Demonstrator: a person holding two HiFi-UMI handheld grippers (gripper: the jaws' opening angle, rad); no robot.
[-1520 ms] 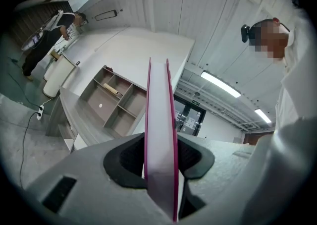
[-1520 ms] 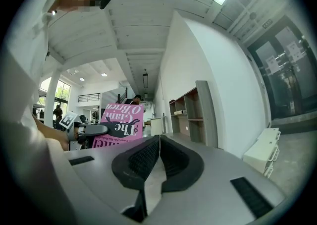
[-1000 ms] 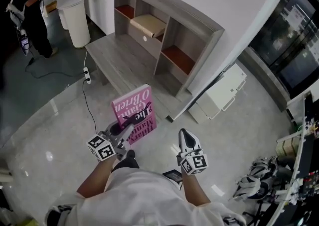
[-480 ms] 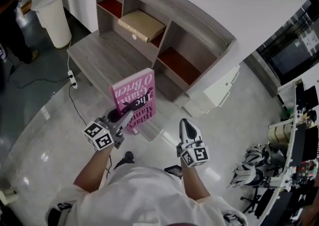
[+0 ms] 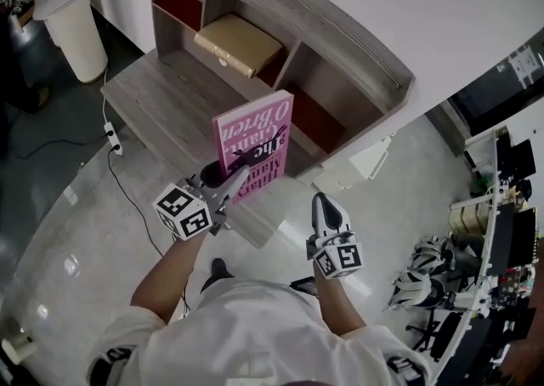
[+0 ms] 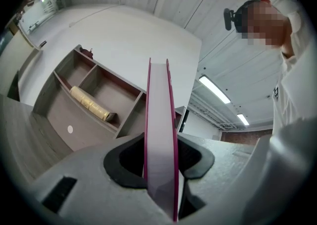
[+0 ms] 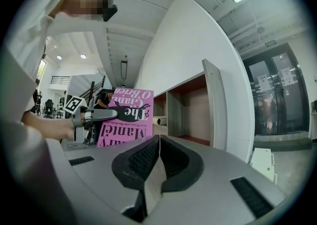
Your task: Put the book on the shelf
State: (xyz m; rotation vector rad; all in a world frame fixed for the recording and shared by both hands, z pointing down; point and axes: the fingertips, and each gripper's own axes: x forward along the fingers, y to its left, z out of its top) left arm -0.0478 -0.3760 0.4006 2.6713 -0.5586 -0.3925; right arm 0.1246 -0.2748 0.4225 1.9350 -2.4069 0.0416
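A pink paperback book [image 5: 252,148] stands upright in the air in front of a grey wooden shelf unit [image 5: 340,40] with red-floored compartments. My left gripper [image 5: 223,189] is shut on the book's lower edge. In the left gripper view the book [image 6: 159,120] shows edge-on between the black pads of my left gripper [image 6: 159,157], with the shelf [image 6: 99,95] behind it. My right gripper [image 5: 325,210] hangs to the book's right, shut and empty. In the right gripper view the right gripper [image 7: 157,142] has its pads together, and the book's cover [image 7: 126,117] and an open shelf compartment [image 7: 190,112] lie ahead.
A tan bundle [image 5: 238,40] lies in one middle compartment. A low wooden platform [image 5: 161,104] runs along the shelf's front. A white pedestal table [image 5: 64,2] stands at left, a power strip with cable [image 5: 110,133] lies on the floor, and a cluttered desk [image 5: 501,231] is at right.
Both grippers have moved closer to the shelf and risen a little. The book, still in the left gripper, now stands before the lower compartments.
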